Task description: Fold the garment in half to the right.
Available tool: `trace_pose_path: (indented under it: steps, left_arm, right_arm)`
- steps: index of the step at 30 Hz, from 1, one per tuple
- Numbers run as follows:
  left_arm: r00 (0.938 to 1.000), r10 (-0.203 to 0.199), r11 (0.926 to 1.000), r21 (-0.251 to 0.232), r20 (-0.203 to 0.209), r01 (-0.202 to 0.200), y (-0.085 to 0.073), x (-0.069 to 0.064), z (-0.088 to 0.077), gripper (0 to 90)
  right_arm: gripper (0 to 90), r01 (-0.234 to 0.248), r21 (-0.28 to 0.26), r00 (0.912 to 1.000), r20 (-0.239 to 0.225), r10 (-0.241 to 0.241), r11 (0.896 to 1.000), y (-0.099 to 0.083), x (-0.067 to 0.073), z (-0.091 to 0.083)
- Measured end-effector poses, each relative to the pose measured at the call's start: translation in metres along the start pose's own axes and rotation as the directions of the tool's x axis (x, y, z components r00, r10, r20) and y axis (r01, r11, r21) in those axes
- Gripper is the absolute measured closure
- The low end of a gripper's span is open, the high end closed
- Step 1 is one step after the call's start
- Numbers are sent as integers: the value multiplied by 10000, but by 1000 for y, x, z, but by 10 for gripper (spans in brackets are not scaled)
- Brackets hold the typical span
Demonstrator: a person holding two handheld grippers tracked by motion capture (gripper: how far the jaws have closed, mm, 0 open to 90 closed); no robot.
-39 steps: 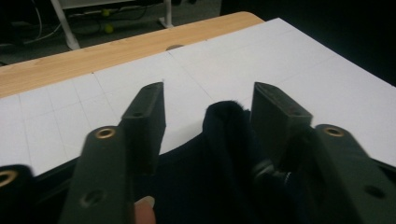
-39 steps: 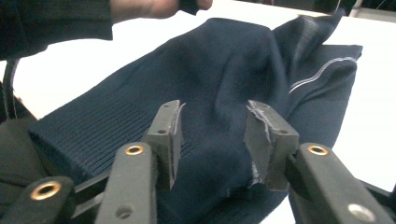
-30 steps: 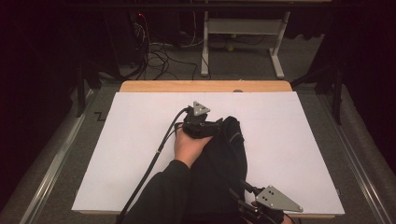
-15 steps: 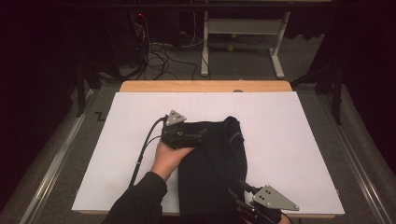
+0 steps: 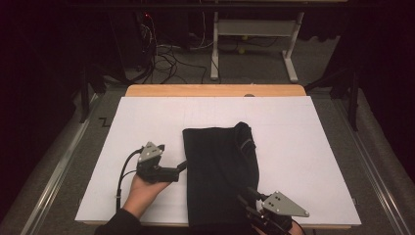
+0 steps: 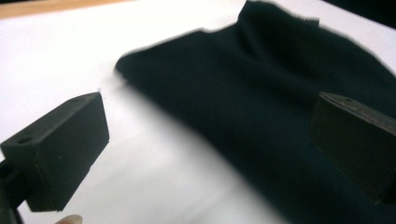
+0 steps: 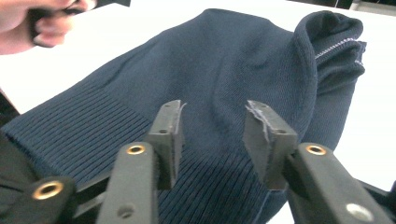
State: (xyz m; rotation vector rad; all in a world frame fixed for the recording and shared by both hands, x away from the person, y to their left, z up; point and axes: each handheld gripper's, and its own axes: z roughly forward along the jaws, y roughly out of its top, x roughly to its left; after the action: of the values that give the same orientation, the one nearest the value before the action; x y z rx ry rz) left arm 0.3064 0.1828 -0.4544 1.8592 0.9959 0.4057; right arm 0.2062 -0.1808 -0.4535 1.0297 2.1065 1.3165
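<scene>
Left gripper (image 5: 182, 167) at nine o'clock of folded dark navy knit garment (image 5: 220, 171), jaws wide, empty. Right gripper (image 7: 215, 135) at six o'clock, jaws just closing over ribbed hem, not gripping.

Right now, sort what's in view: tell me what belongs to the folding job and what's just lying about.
In the job:
- sweater
- left gripper, open
- right gripper, open over the sweater's hem
- white sheet

Lying about:
- floor cables
- table legs

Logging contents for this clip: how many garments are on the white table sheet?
1. A dark navy knit sweater, folded, lies at the sheet's middle and reaches its near edge, between the two tongs. A second garment folded inside would be hidden.
</scene>
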Motion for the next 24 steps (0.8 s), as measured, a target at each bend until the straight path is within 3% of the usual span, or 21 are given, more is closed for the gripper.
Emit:
trace_pose_path:
  steps: [5, 7, 9, 12, 16, 19, 24]
  left_arm:
    - [9978, 242, 9997, 61, -612, -239, -27, 11, -25, 0]
    - [9971, 253, 9997, 31, -712, -252, -33, 14, -30, 0]
    - [9982, 32, 10000, -14, -592, -33, -37, 16, -33, 0]
    - [9980, 131, 9999, -39, -623, -133, -37, 16, -34, 0]
    - [9989, 13, 9999, -124, -476, -19, -38, 16, -34, 0]
    - [9986, 100, 9999, -63, -513, -104, -40, 17, -34, 0]
    - [9984, -151, 9997, -197, -538, 141, -41, 23, -37, 0]
  right_arm:
    - [732, -219, 252, 9997, -68, 220, 9994, 15, -17, 19]
    - [802, -83, 421, 9999, 139, 78, 9991, 24, -26, 32]
    - [848, -135, 669, 9996, 270, 117, 9977, 34, -36, 50]
    - [862, -195, 1204, 9992, 359, 153, 9925, 50, -50, 79]
    - [867, -60, 1710, 9937, 1112, -133, 9853, 65, -59, 106]
    - [867, -626, 1768, 9868, 1584, 344, 9822, 62, -72, 110]
    - [867, -1213, 1694, 9729, 2158, 833, 9780, 46, -95, 97]
